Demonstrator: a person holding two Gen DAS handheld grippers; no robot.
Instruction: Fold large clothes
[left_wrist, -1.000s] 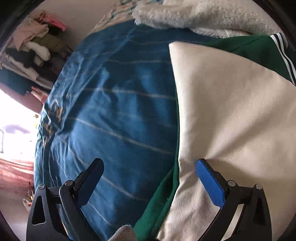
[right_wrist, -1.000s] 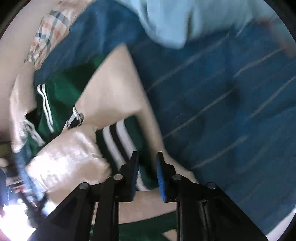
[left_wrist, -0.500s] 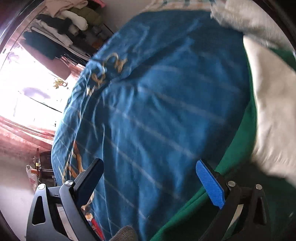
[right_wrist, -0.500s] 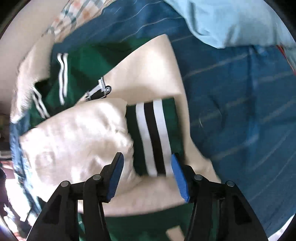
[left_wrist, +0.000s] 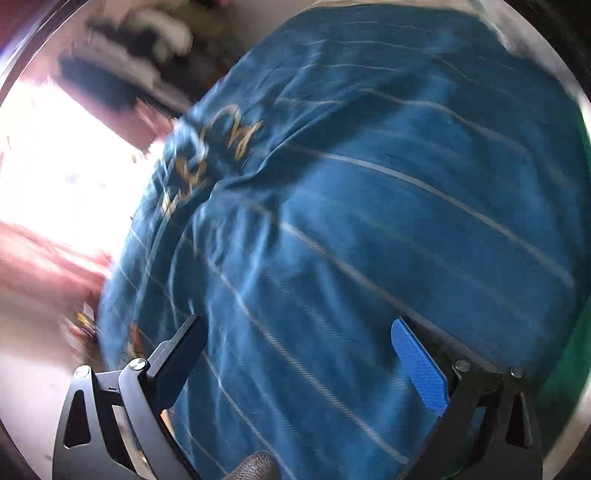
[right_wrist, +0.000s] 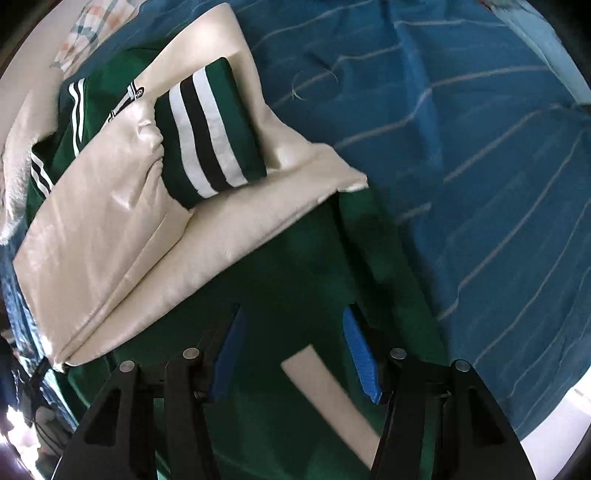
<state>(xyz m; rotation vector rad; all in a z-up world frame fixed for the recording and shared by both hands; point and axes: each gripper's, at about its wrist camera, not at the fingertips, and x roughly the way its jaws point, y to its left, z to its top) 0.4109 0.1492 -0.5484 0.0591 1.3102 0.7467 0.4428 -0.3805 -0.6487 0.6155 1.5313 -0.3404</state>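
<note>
A green jacket (right_wrist: 295, 266) with cream sleeves (right_wrist: 110, 229) lies on the blue bedspread (right_wrist: 461, 155). Both sleeves are folded over its body, and a green cuff with white and black stripes (right_wrist: 207, 136) rests on top. My right gripper (right_wrist: 291, 343) is open and empty just above the green body, near a cream patch (right_wrist: 325, 391). My left gripper (left_wrist: 295, 354) is open and empty over the bare blue bedspread (left_wrist: 369, 221). Only a green sliver of the jacket (left_wrist: 569, 362) shows at the right edge of the left wrist view.
A light blue cloth (right_wrist: 543, 40) lies at the far right of the bed. A checked cloth (right_wrist: 92, 29) and a fluffy cream blanket (right_wrist: 14, 162) lie beyond the jacket. Stacked clothes (left_wrist: 147, 44) and a bright window (left_wrist: 55, 166) are past the bed's edge.
My right gripper opened, let go of the striped cuff and drew back over the green body. My left gripper swung left, away from the jacket, and stayed open.
</note>
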